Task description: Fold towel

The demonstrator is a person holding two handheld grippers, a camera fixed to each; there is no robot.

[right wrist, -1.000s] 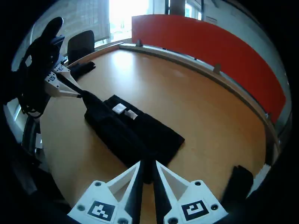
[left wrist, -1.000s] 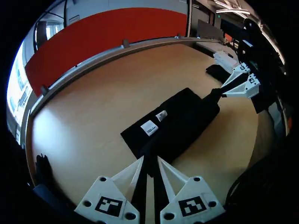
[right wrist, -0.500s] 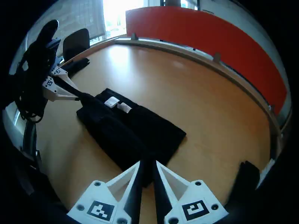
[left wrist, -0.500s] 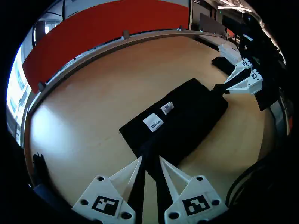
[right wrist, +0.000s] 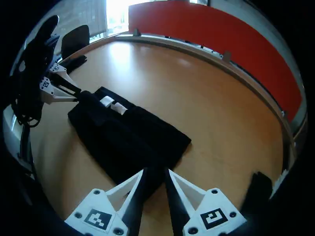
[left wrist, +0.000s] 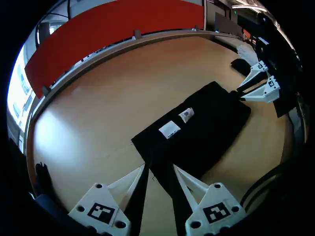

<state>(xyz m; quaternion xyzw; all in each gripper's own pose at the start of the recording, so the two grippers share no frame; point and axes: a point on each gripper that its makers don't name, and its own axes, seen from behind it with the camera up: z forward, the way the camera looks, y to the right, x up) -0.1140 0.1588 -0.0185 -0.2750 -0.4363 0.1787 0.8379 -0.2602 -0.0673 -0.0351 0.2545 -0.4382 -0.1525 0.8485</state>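
Black towel [left wrist: 212,126], folded flat, oblong

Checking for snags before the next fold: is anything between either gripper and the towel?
Nothing visible does. The black towel reaches right in between the fingers of the left gripper and of the right gripper; only its own white tags lie on it.
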